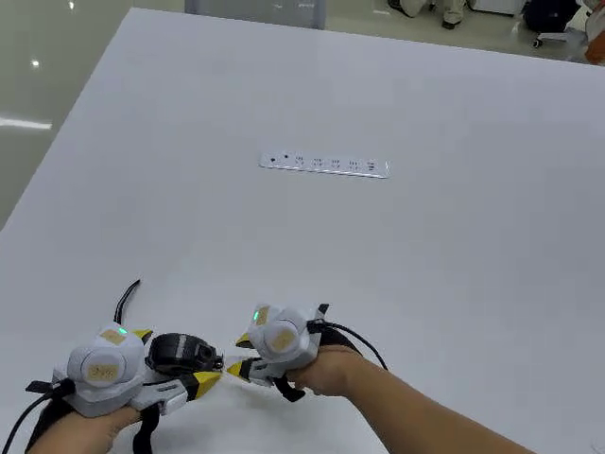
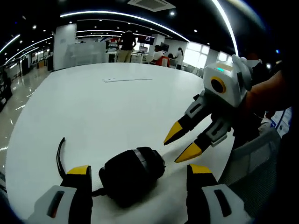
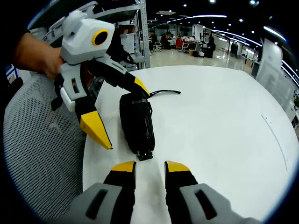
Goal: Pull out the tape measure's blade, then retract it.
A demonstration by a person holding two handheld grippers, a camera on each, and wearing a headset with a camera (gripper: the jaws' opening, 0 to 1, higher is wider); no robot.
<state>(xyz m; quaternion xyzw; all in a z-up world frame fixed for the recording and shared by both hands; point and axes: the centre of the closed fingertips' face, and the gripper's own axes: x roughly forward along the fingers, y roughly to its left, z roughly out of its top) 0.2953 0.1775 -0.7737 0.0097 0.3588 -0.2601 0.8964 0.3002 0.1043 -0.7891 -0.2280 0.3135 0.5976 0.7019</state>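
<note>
A black tape measure (image 1: 180,352) lies on the white table (image 1: 312,246) near its front edge, its black wrist strap (image 1: 127,299) trailing to the left. My left gripper (image 1: 174,357) is open and straddles the case (image 2: 133,175), one yellow tip by each side. In the right gripper view the case (image 3: 137,122) points its blade tab (image 3: 145,154) at my right gripper (image 3: 150,166), which is open by a narrow gap just short of the tab, with nothing between its tips. The right gripper (image 2: 170,151) comes in from the right in the left gripper view. No blade is drawn out.
A white power strip (image 1: 324,165) lies flat in the middle of the table, far beyond the grippers. A grey mesh chair (image 3: 37,140) stands at the table's near edge. People and shelving are in the room beyond the table.
</note>
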